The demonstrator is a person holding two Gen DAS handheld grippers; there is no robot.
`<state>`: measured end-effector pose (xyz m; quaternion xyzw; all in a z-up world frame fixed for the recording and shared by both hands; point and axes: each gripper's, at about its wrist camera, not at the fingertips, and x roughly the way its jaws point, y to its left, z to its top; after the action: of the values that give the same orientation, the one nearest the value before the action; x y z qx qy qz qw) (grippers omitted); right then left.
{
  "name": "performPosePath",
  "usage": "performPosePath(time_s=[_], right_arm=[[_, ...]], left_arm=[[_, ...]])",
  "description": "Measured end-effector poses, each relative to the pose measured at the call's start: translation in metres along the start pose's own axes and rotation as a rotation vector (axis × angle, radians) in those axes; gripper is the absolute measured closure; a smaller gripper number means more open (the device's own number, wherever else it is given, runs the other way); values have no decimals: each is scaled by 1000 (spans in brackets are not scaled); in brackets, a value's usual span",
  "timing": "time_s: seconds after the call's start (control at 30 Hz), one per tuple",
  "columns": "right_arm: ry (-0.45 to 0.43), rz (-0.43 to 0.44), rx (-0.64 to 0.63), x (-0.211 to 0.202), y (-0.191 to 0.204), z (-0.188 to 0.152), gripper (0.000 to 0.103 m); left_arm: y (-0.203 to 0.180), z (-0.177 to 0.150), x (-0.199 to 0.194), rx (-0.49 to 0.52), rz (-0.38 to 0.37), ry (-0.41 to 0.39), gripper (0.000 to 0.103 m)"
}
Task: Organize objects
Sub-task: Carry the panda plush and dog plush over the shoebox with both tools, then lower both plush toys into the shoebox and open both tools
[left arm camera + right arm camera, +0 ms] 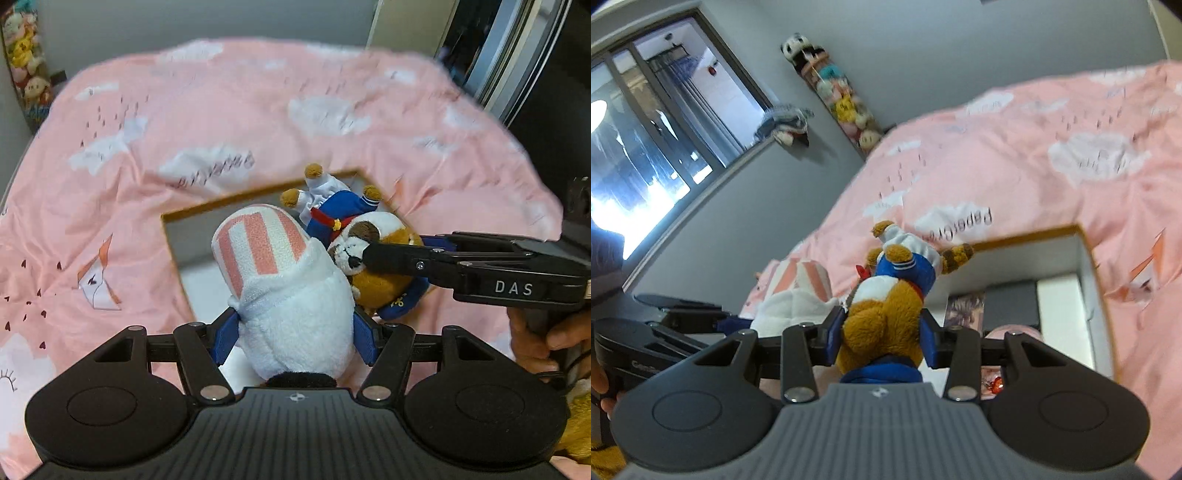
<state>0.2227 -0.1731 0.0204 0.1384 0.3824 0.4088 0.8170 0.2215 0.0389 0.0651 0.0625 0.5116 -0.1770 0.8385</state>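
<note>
My left gripper (295,332) is shut on a white plush with a pink-striped cap (280,273) and holds it over an open cardboard box (173,236) on the pink bed. My right gripper (882,332) is shut on a brown dog plush in a blue sailor suit (890,295), held head first above the same box (1086,258). In the left wrist view the right gripper (373,254) comes in from the right, clamped on the dog's head (369,240). The white plush (798,291) and left gripper (731,321) show at the left of the right wrist view.
The box holds a dark item (1012,302), a white item (1060,302) and a pink object (1015,332). The pink cloud-print bedspread (258,110) surrounds it. A hanging column of plush toys (842,103) is on the grey wall, next to a window (646,147).
</note>
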Motion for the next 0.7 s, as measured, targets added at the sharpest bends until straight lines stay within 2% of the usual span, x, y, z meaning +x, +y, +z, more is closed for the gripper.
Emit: performPosePath(time_s=[0.23, 0.47, 0.7], right_arm=[[184, 9, 125, 62, -42, -13, 59], [292, 15, 181, 98, -65, -29, 59], [362, 25, 158, 117, -68, -37, 59]], left_arm=[[15, 7, 63, 22, 43, 178, 30], [13, 9, 100, 107, 86, 298, 30], [8, 7, 125, 188, 138, 411, 28]])
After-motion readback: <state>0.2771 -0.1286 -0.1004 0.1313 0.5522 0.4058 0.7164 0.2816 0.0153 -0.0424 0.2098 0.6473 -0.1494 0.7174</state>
